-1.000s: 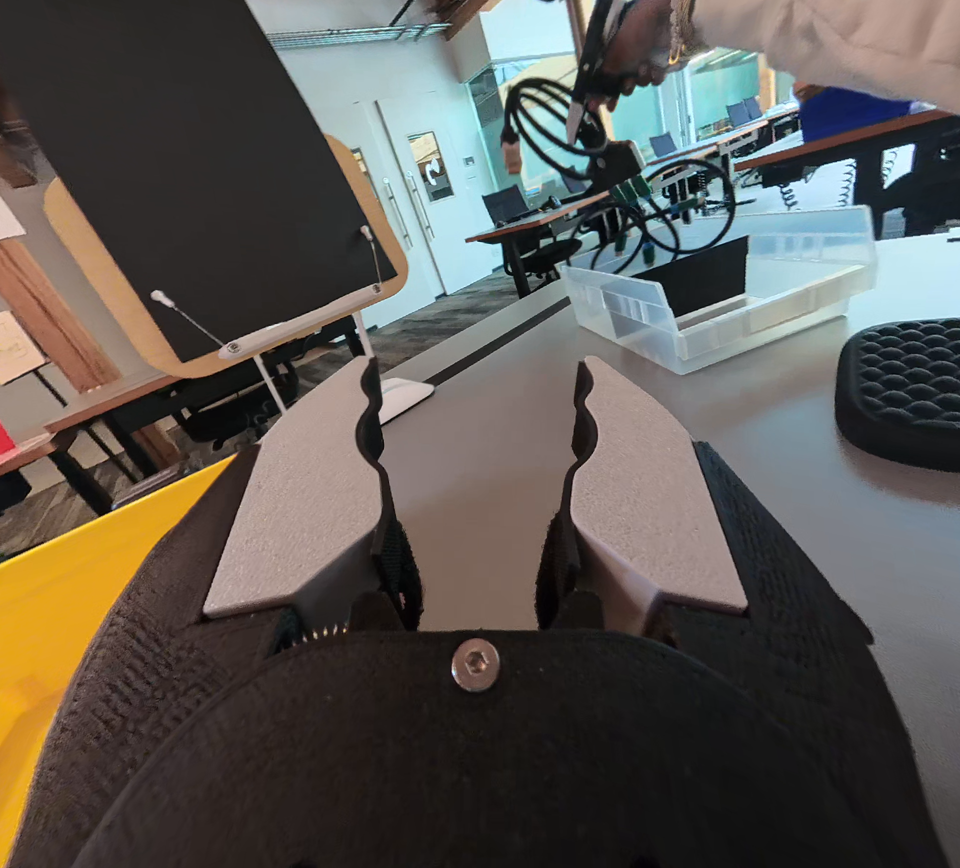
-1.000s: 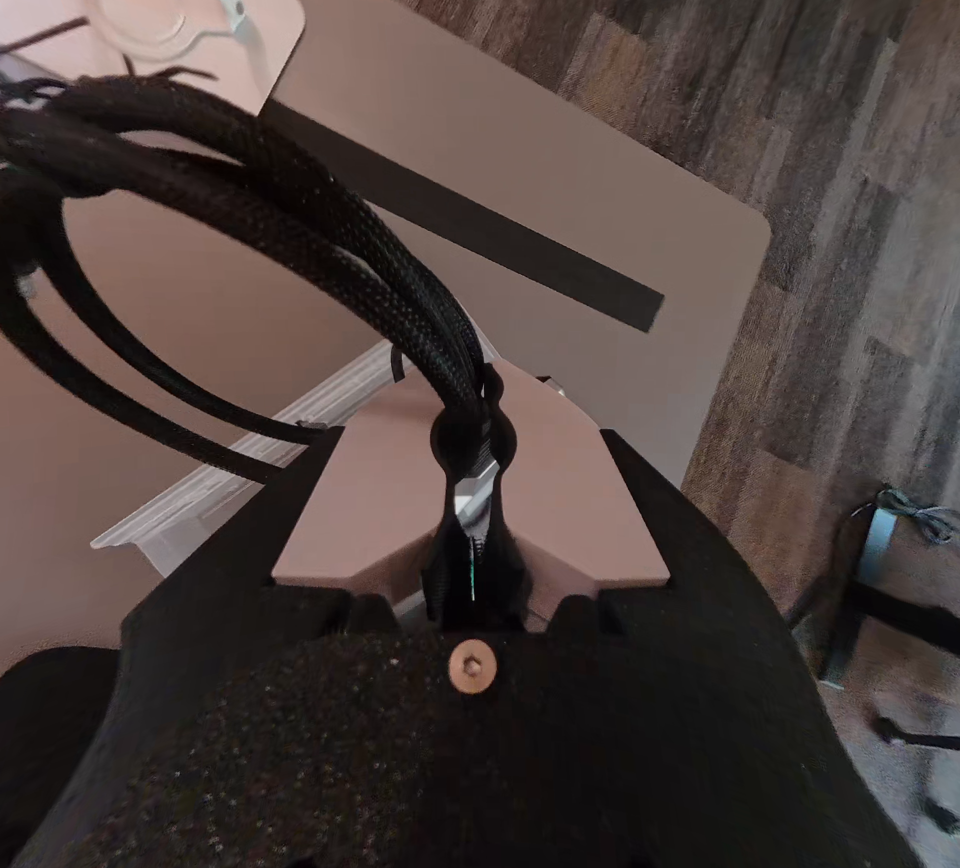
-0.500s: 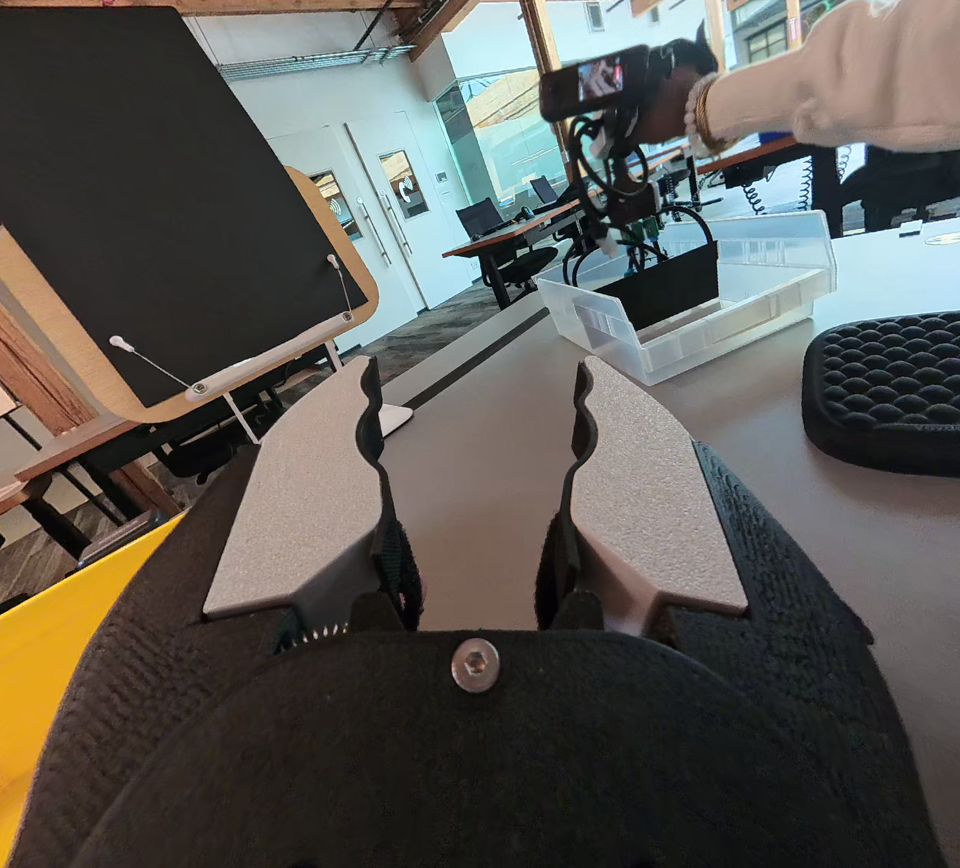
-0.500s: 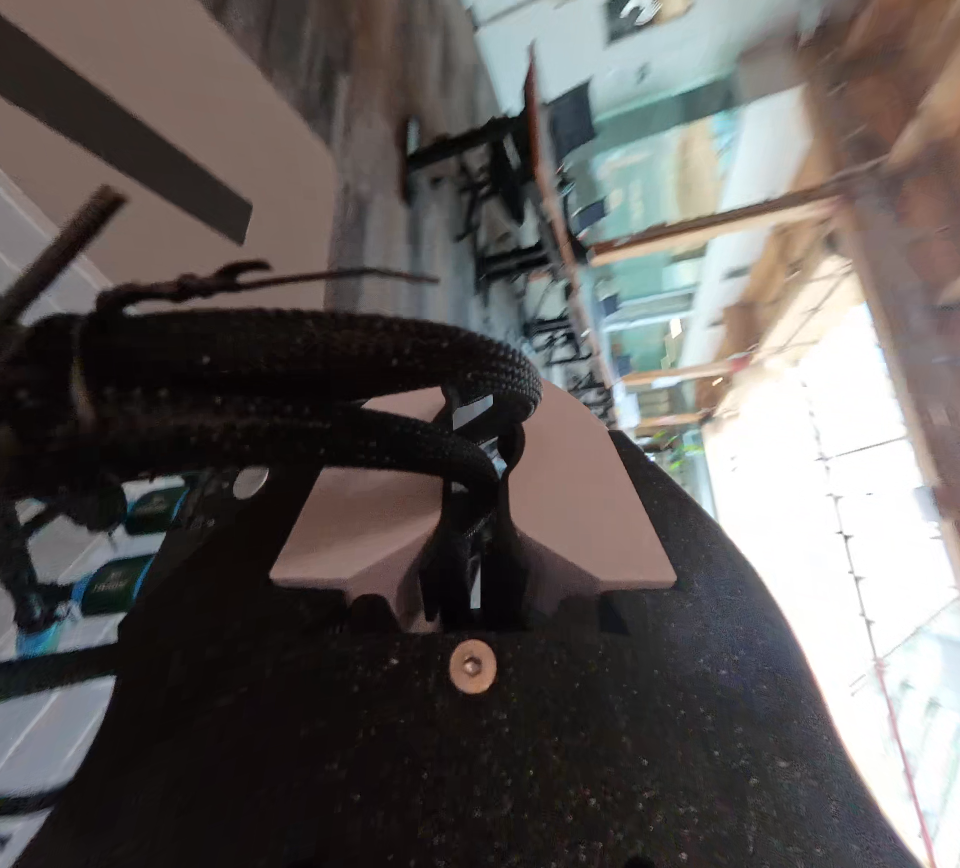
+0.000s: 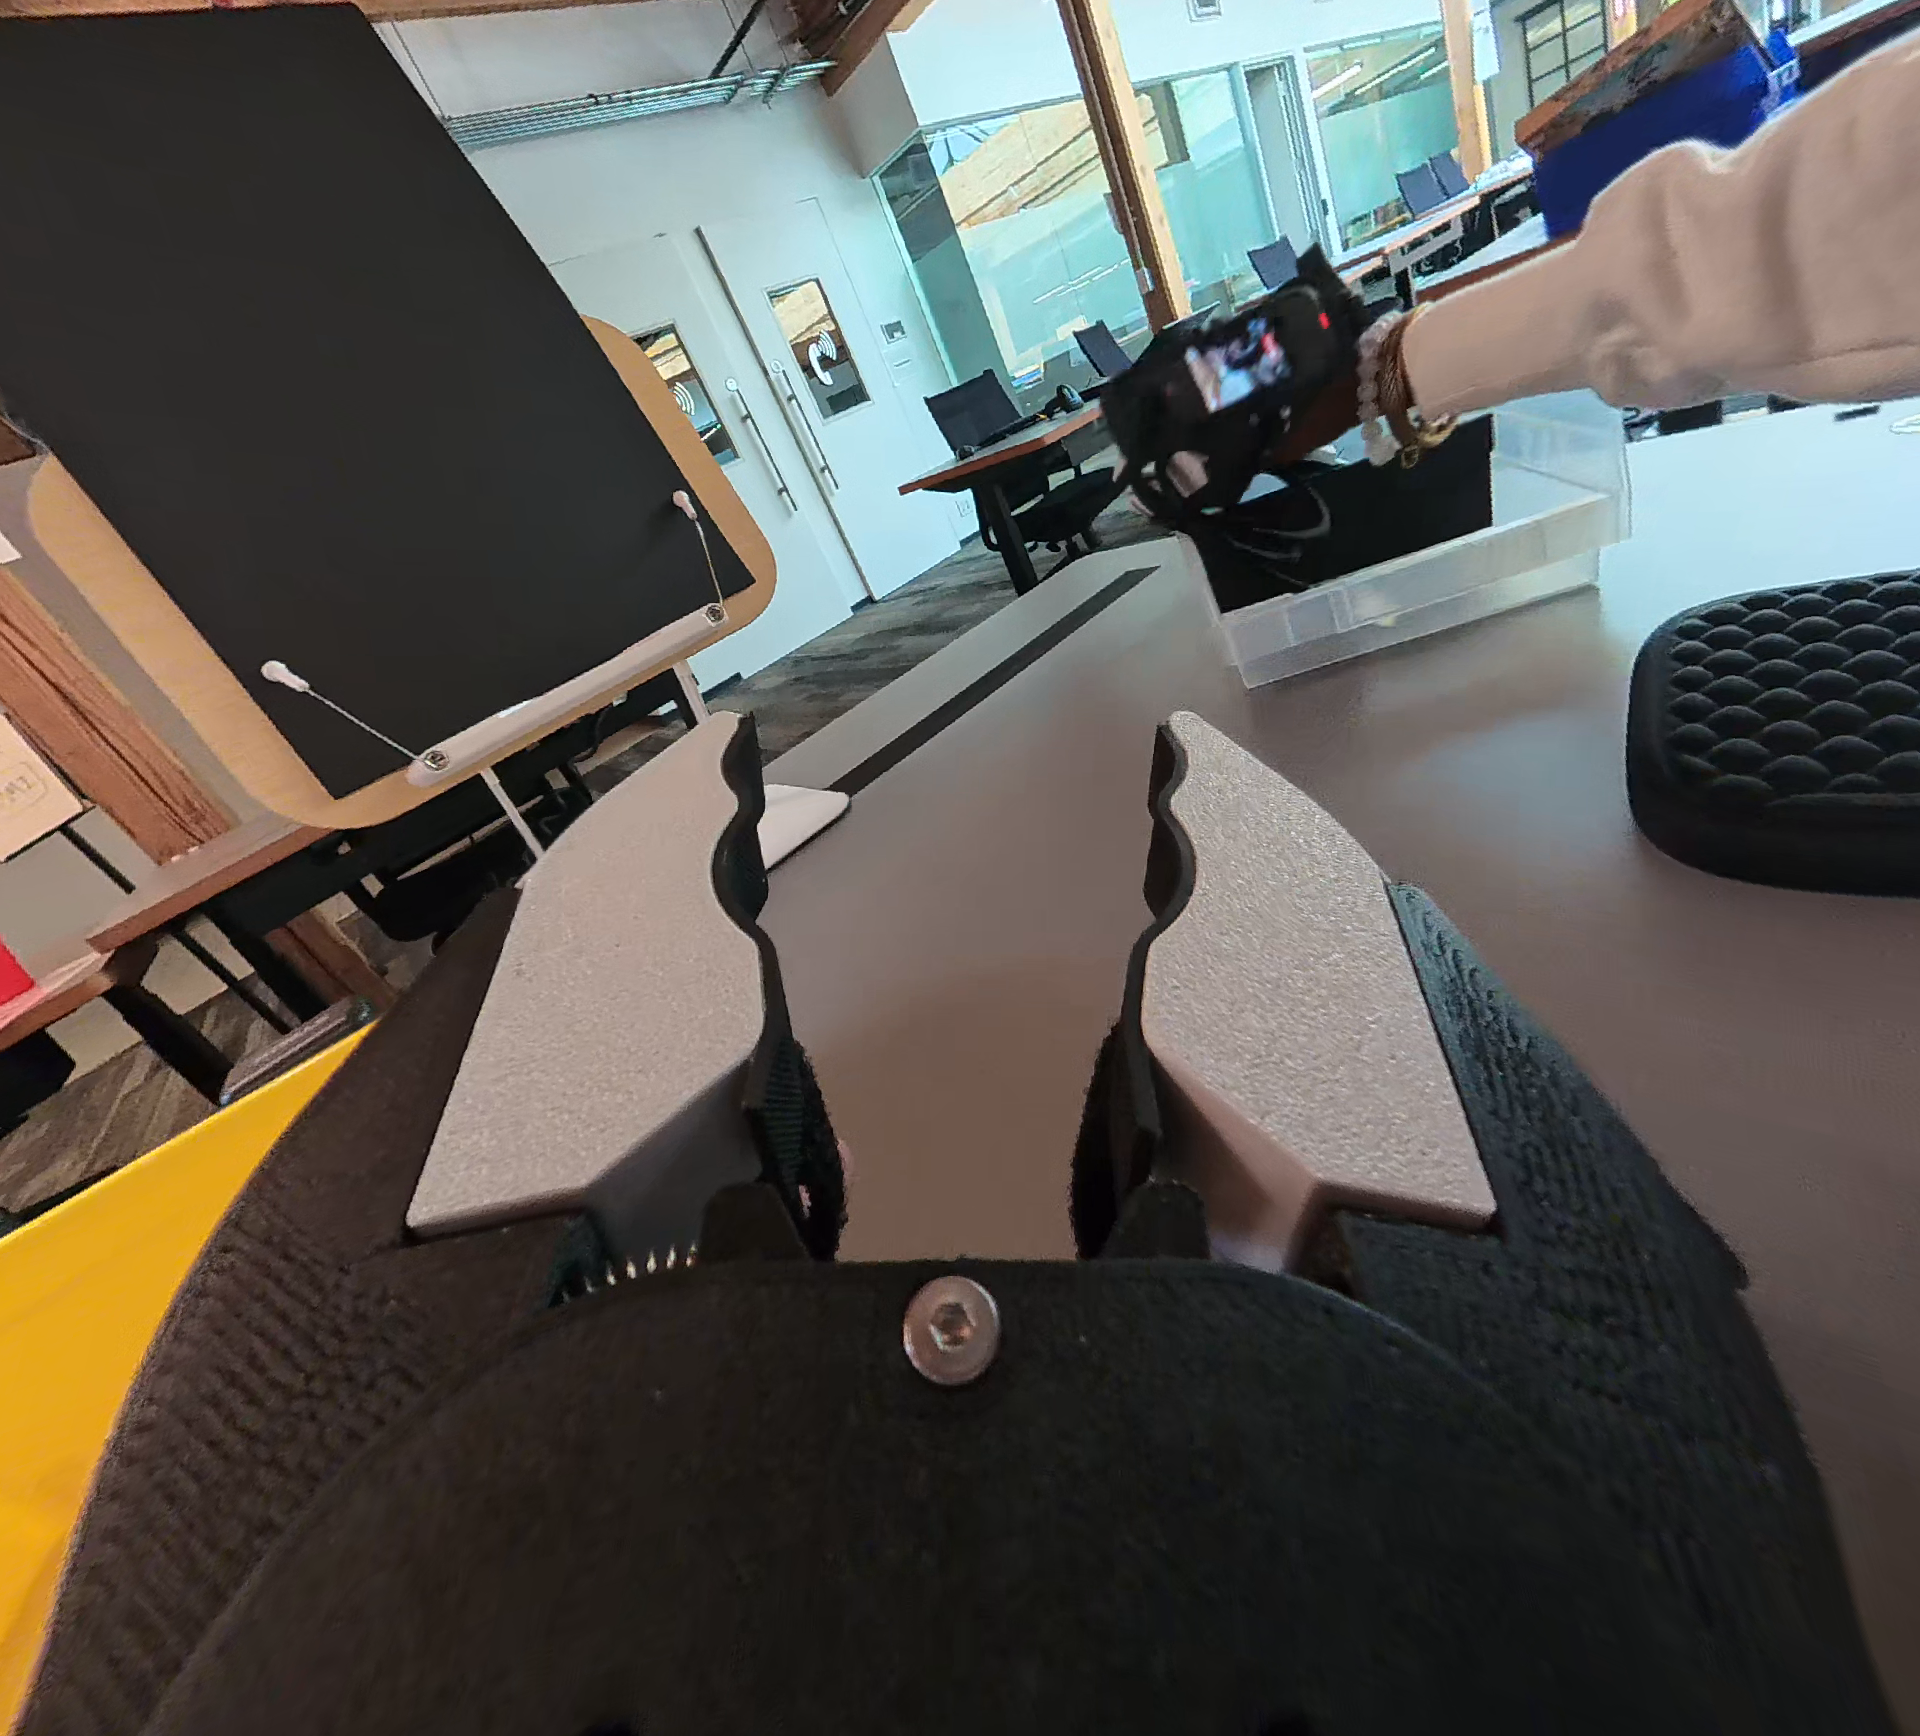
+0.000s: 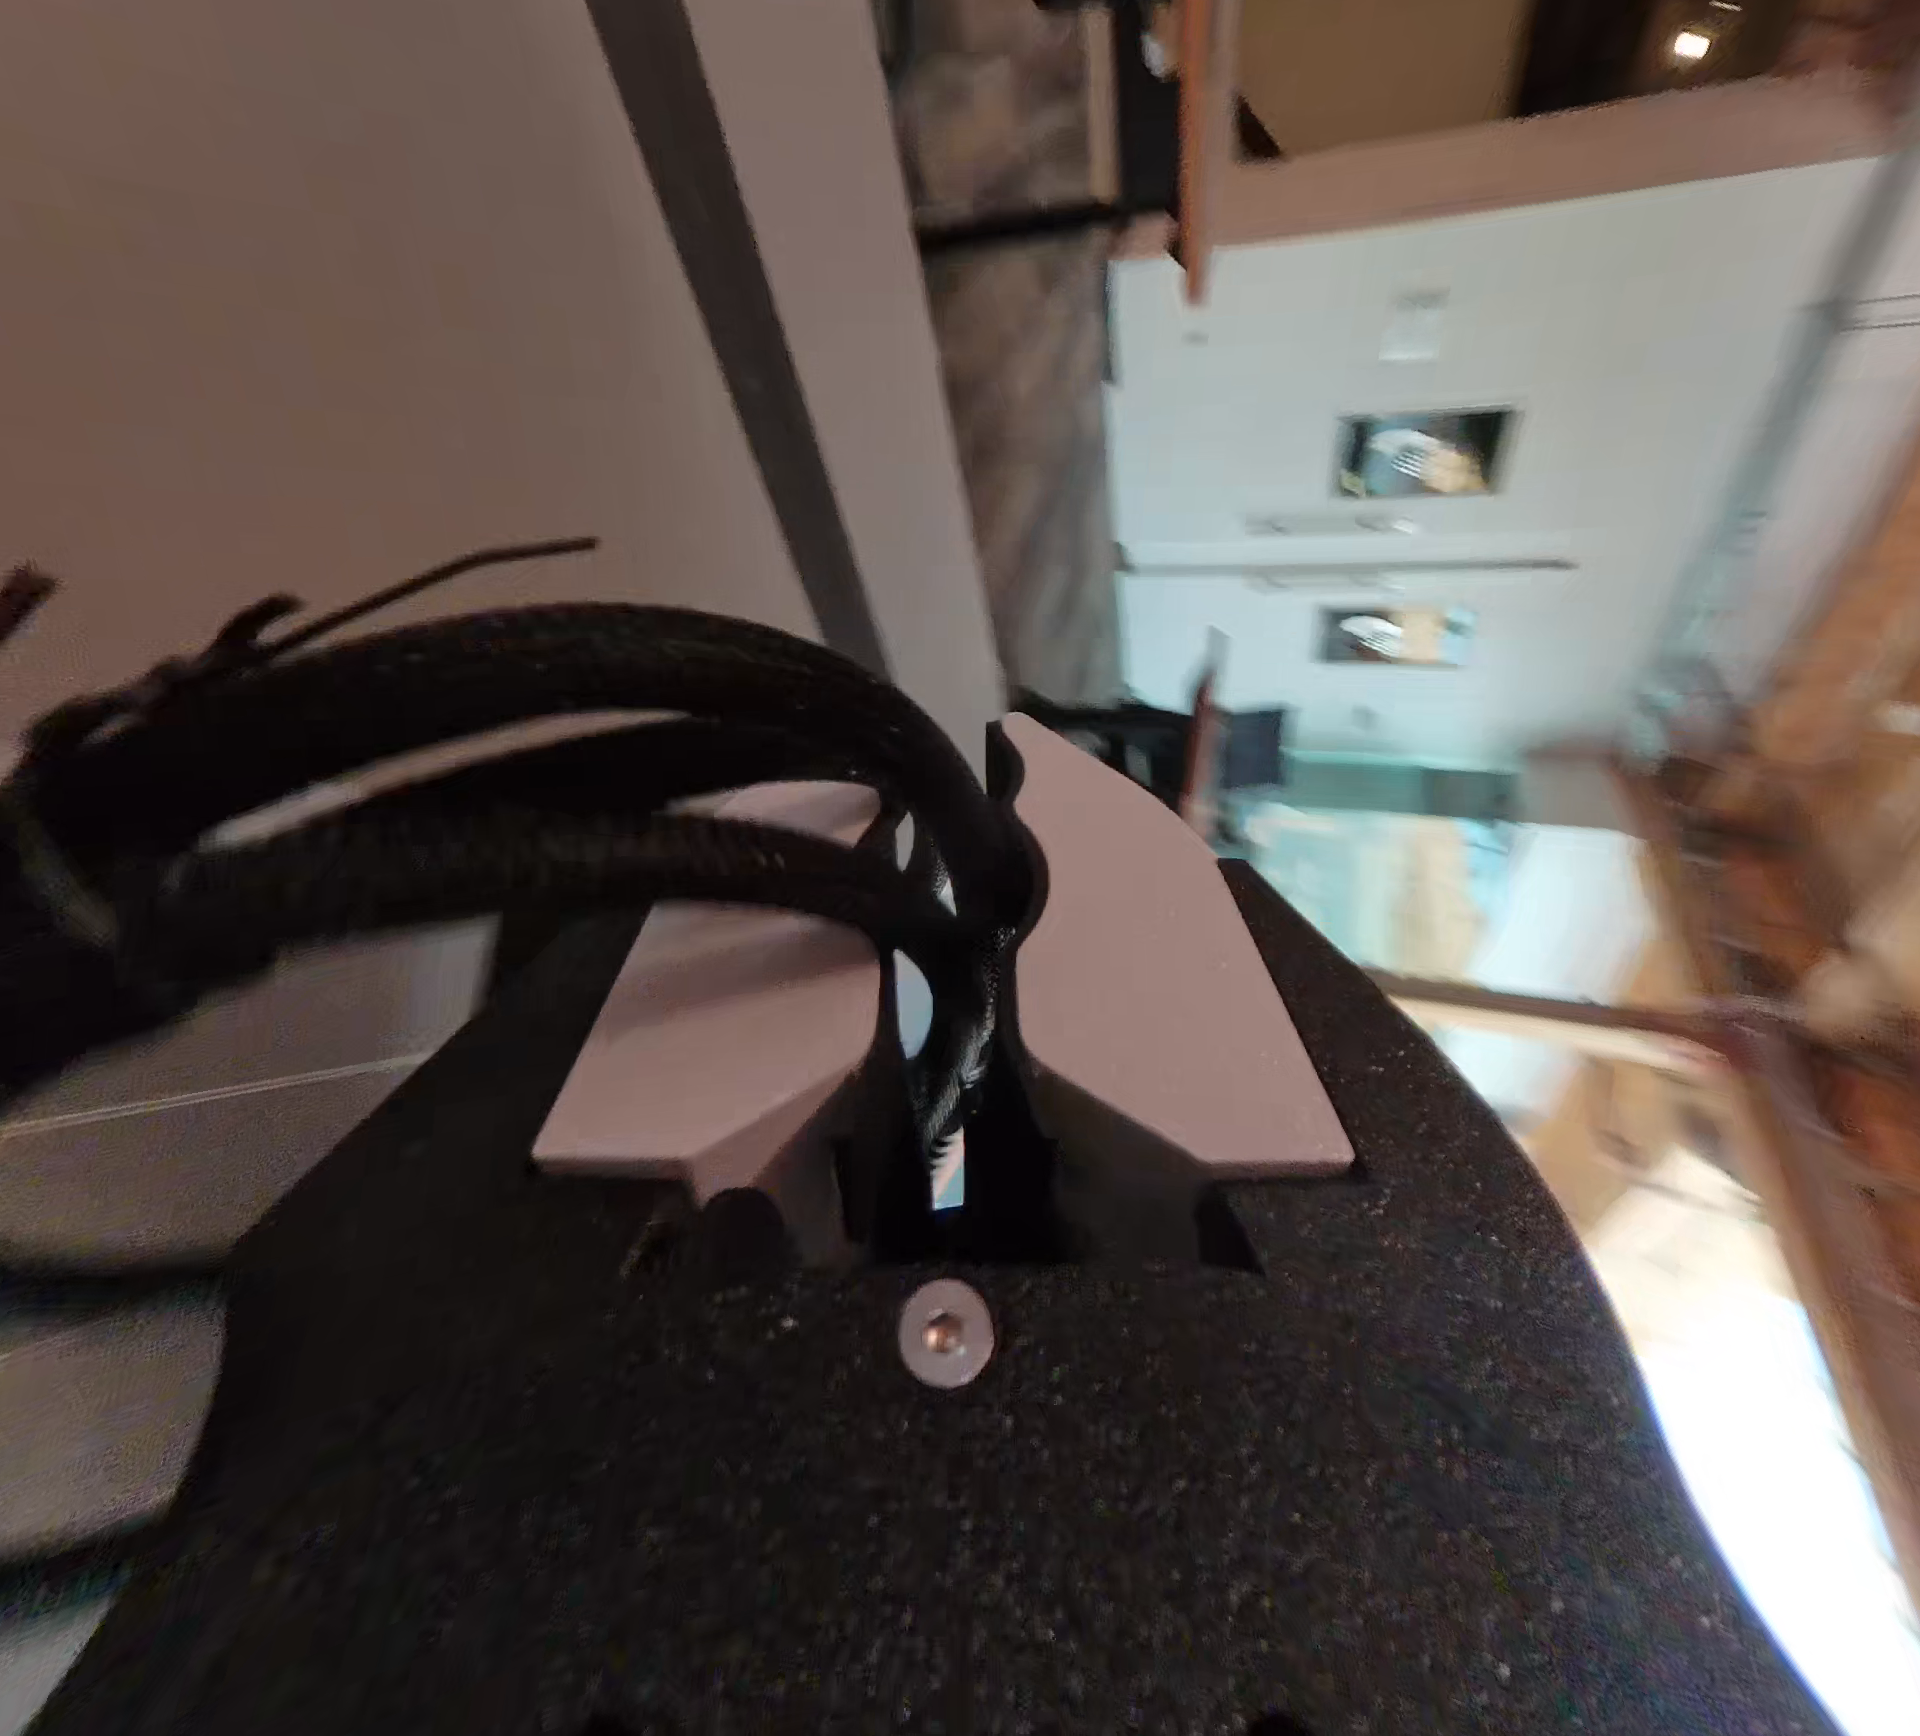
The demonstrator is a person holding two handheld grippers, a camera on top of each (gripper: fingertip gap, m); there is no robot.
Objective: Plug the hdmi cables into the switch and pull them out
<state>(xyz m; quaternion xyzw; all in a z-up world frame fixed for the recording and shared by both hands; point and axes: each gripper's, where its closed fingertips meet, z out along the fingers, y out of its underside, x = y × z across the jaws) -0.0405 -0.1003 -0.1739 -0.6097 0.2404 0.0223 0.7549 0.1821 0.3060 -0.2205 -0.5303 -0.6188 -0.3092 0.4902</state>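
2 grippers were in your hands. Your right gripper point(image 6: 951, 897) was squeezed closed on the hdmi cables point(image 6: 540, 751), a bunch of black braided loops that filled the left middle of the right wrist picture. You held the bunch by 1 bend of the loops, likely so the whole lot could be moved at once and not slip free. That picture was tipped on its side and a bit blurry, so I could not tell where the plugs were.

In the left wrist picture, that same right gripper point(image 5: 1226, 408) was small at the middle right. It was held out on your arm in the pale sleeve point(image 5: 1683, 273), right by the left end of the clear plastic bin point(image 5: 1455, 564), with dark cable loops hanging under it near the bin. I think the bin was the place where the cables were kept.

Your left gripper point(image 5: 951, 813) sat low over the grey table point(image 5: 1039, 751) with its fingers spread apart and nothing between them. It looked ready to help once a plug came near. A black bumpy pad point(image 5: 1787, 730) lay at the right edge.

No switch showed in either picture, so I think no plug was in yet.
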